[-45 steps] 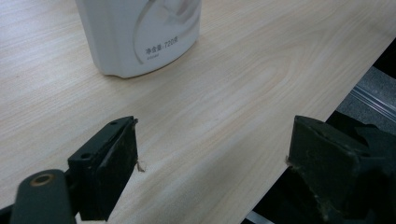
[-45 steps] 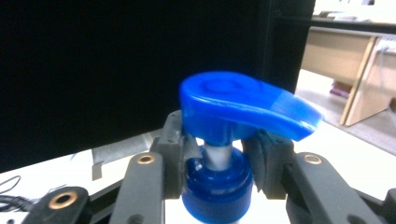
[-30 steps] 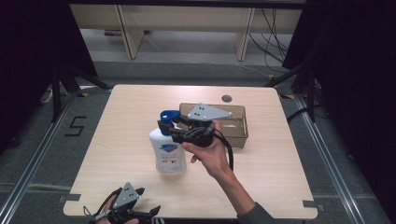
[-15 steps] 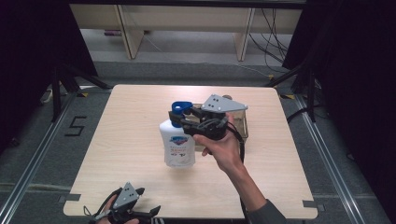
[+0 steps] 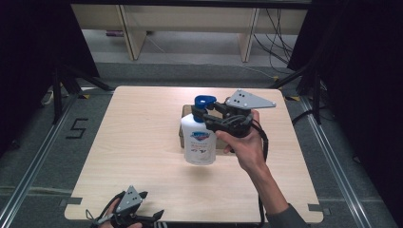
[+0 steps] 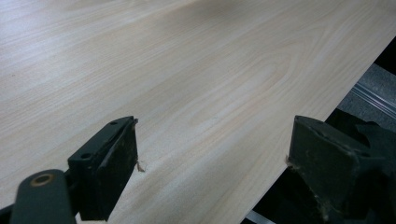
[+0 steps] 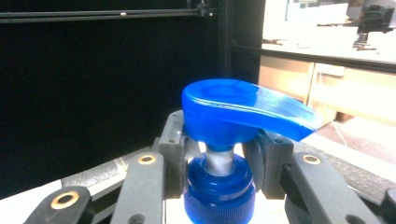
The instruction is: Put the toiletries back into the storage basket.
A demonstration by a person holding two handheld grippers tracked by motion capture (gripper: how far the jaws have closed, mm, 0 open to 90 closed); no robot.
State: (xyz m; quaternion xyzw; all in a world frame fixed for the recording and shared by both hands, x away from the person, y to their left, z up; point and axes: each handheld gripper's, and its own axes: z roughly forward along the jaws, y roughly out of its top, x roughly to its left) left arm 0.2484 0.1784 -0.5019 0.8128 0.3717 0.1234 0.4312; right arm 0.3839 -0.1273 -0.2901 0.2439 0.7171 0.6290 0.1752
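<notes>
A white soap bottle with a blue pump head hangs upright above the middle of the wooden table. My right gripper is shut on the bottle's blue neck just under the pump. Up close in the right gripper view, the black pads clamp both sides of the neck beneath the blue pump head. My left gripper rests at the table's near left edge. Its black fingers stand wide apart over bare wood, holding nothing.
A brown cardboard box sits on the table behind the lifted bottle, mostly hidden by it and the hand. Dark curtains flank the table, with shelving legs and cables on the floor beyond.
The right gripper has carried the bottle up and to the right, from left of the box to in front of it. The left gripper has stayed still.
</notes>
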